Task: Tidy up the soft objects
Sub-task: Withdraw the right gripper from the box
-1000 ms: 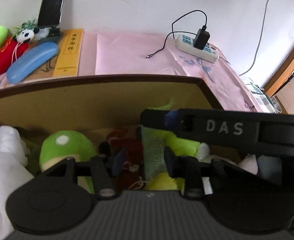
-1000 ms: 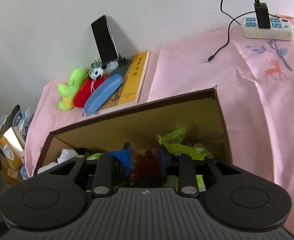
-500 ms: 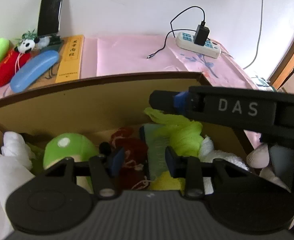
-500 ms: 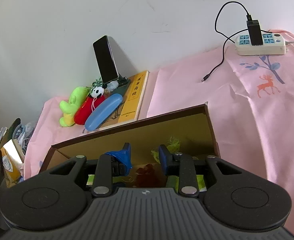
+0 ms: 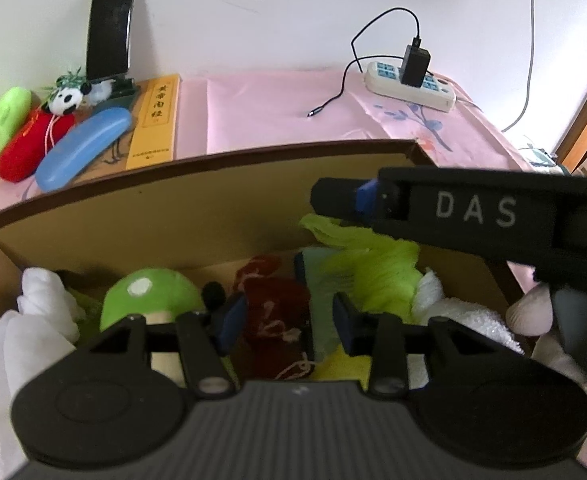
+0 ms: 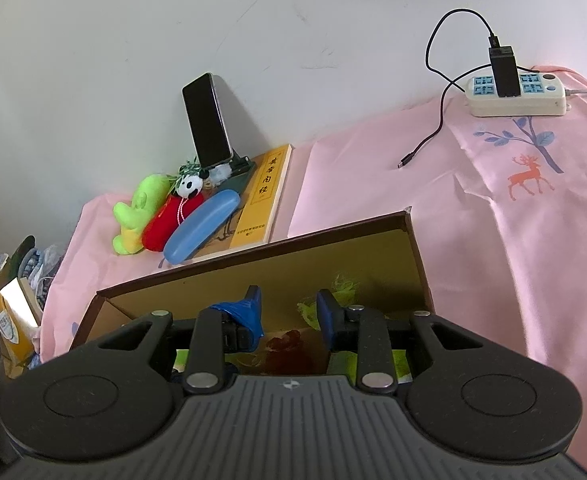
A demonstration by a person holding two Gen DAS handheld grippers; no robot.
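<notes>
- Cardboard box (image 5: pixel 213 216): already holds a green mushroom plush (image 5: pixel 149 300), dark red toy (image 5: pixel 273 312), lime cloth (image 5: pixel 377 268).
- Desk (image 6: pixel 373 176): green plush (image 6: pixel 137 212), red plush (image 6: pixel 165 220) left outside.
- Left tool (image 5: pixel 285 316): jaws just widening, apart, gripping nothing.
- Right tool (image 6: pixel 289 312): jaws apart, empty.

"DAS" on right gripper (image 5: pixel 473 216); book (image 5: pixel 155 120) title illegible.

Left gripper (image 5: pixel 283 316): jaws opened a little further, the dark red plush (image 5: pixel 271 312) seen between the pads, unpressed.
Right gripper (image 6: pixel 289 314): raised to the box (image 6: pixel 253 256) rim; jaws parted slightly, nothing between them.
Lime-green cloth (image 5: pixel 373 264): left lying looser and more exposed in the box.
</notes>
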